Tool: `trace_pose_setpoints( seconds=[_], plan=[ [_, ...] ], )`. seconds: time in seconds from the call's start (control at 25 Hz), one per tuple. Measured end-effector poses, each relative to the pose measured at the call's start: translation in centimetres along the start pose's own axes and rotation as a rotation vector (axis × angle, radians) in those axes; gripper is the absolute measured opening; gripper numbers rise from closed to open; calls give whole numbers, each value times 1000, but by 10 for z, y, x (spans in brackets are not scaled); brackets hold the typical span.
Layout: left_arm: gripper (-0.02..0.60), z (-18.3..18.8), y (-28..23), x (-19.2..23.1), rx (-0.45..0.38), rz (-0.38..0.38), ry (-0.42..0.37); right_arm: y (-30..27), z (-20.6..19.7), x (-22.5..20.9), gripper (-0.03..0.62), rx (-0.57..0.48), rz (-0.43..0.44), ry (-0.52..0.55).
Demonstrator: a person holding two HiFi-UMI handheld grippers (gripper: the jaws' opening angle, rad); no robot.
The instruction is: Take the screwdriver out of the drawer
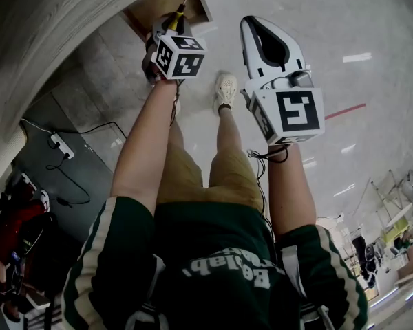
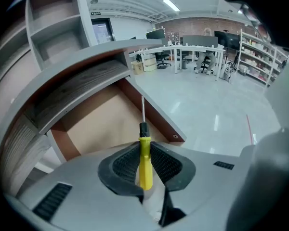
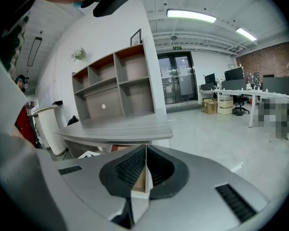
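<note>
"Screwdriver [image 2: 145, 163] first: where does it sit?"

"Between the jaws of the left gripper [image 2: 145, 146]. The ribbed pads [image 2: 166, 163] press on the yellow handle from both sides, so the jaws stand narrow, clamped on it. The black collar and the thin metal shaft stick out ahead, past the jaw tips."

"And the drawer [image 2: 98, 124]?"

"Open, ahead of that gripper and below it. Its tan bottom shows to the left of the shaft, and its brown side wall [image 2: 159, 117] runs past behind the shaft. The grey wooden desk top [image 2: 77, 88] juts out over the drawer, on the gripper's left. I cannot tell whether the shaft's tip touches anything."

"What about the right gripper [image 3: 146, 148]?"

"Its jaws are together, tips touching, with nothing between the pads. It points out across the room. The same desk top lies ahead of it, slightly left. A shelf unit [image 3: 118, 83] stands against the white wall beyond that, with glass doors [image 3: 178, 85] farther ahead."

"How do the two grippers stand to each other?"

"From the head view they are side by side and apart, the right one to the right of the left. Each has its marker cube [image 1: 299, 112] at the near end, by the person's forearm. The screwdriver points away from the person, toward the drawer."
</note>
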State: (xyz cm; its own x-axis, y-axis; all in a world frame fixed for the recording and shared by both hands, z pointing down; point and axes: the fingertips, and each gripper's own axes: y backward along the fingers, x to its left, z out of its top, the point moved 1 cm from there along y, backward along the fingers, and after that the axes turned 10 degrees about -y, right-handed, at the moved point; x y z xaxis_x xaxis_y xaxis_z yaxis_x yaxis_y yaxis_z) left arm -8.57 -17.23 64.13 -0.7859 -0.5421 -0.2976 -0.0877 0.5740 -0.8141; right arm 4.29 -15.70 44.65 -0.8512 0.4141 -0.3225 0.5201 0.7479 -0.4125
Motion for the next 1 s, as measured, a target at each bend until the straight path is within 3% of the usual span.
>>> trace_pose_setpoints(
  seconds=[0.44, 0.6, 1.0],
  plan=[
    [84, 11, 57, 1, -20, 44, 62, 36, 21, -4, 35, 7, 7, -46],
    [83, 10, 93, 6, -27, 67, 105, 49, 31, 11, 35, 15, 48, -2],
    [84, 60, 195, 14, -117, 107, 157, 97, 88, 34, 35, 20, 112, 92]
  ],
)
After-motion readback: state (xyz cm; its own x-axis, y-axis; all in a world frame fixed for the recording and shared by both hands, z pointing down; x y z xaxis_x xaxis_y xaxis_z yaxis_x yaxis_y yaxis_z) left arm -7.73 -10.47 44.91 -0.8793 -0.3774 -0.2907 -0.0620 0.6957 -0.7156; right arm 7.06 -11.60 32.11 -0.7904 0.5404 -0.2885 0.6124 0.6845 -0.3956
